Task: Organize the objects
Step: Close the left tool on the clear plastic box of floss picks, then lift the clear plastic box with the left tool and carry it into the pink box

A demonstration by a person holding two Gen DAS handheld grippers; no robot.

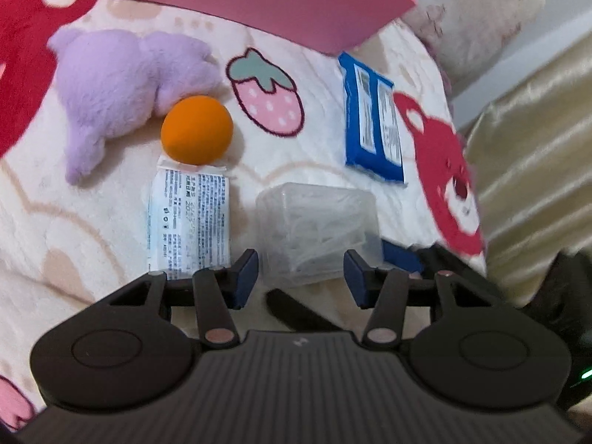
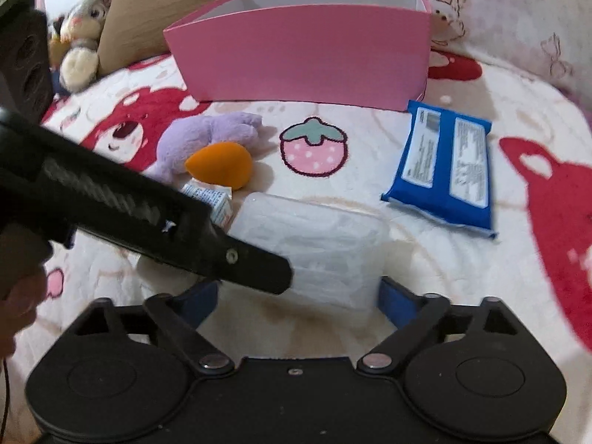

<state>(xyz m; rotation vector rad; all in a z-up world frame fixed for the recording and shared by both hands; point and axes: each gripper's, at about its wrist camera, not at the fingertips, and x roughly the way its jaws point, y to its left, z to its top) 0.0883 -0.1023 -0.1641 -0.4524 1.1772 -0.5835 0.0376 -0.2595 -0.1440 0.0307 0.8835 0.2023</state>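
A clear plastic box (image 1: 318,229) lies on the patterned blanket, also in the right wrist view (image 2: 314,244). My left gripper (image 1: 301,277) is open, its fingers on either side of the box's near end. My right gripper (image 2: 296,296) is open too, fingers flanking the same box from another side. The left gripper's body (image 2: 148,218) crosses the right wrist view over the box. An orange egg-shaped sponge (image 1: 197,131), a purple plush (image 1: 122,88), a white packet (image 1: 190,218) and a blue wipes pack (image 1: 372,122) lie around it. A pink box (image 2: 307,48) stands behind.
Pillows (image 2: 155,3) and a grey rabbit plush (image 2: 79,33) sit behind the pink box. A gold curtain or cover (image 1: 536,170) hangs past the bed's right edge. The blanket (image 2: 462,296) has red bear and strawberry prints.
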